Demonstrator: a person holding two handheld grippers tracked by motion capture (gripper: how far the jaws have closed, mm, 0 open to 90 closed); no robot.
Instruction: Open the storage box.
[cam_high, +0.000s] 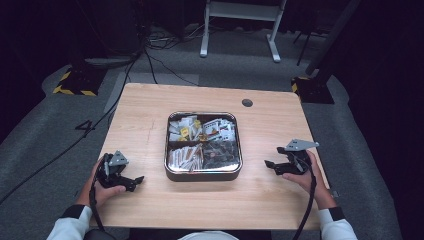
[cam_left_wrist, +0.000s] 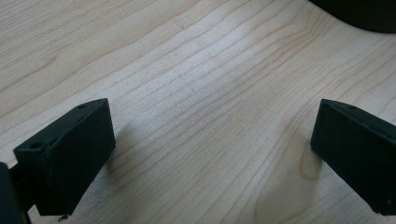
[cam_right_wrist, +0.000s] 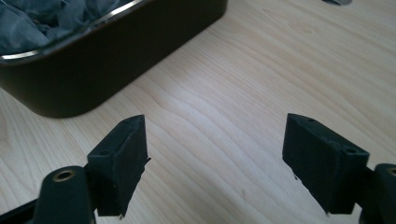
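- Tray: dark, square, four compartments holding packets; sits at the middle of the wooden table, between the two grippers.
- Left gripper: rests on the table near its front left edge, jaws spread wide, nothing between them; the tray lies to its right, apart from it.
- Right gripper: rests on the table near the right edge, jaws spread wide and empty, pointing at the tray's right wall, near but not touching.
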